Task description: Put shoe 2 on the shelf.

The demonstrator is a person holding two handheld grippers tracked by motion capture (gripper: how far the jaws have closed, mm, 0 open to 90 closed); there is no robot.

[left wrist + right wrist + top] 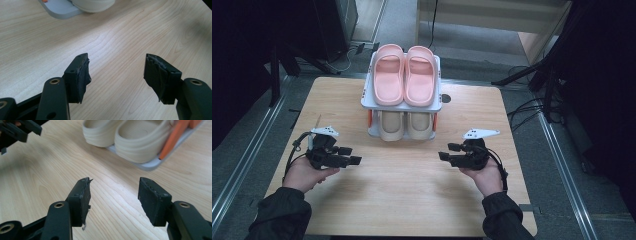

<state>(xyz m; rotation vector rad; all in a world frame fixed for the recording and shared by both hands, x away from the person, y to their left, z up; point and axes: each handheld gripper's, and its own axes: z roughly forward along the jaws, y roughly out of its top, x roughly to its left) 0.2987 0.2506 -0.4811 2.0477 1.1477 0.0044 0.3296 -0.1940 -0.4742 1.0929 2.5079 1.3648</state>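
At the centre of the high view, toward the top, a small two-tier rack (439, 102) is seen standing on the far half of a wooden table (402, 200). A pink pair of slippers (404, 75) is laid side by side on the upper shelf, and a beige pair (405, 125) is tucked on the lower shelf, toes toward the near edge.

In the lower left of that view the left gripper (353, 155) is held low over the bare wood, its jaws pointed toward the middle of the frame. In the left gripper view the jaws are seen spread wide with only table grain between them, and a beige toe and the grey rack base are caught at the top edge.

In the lower right the right gripper (447, 151) is held the same way, mirrored, well apart from the left one. In the right gripper view its jaws are parted on nothing, with the beige pair and an orange post (172, 141) of the rack shown in the upper right, near but not touched.
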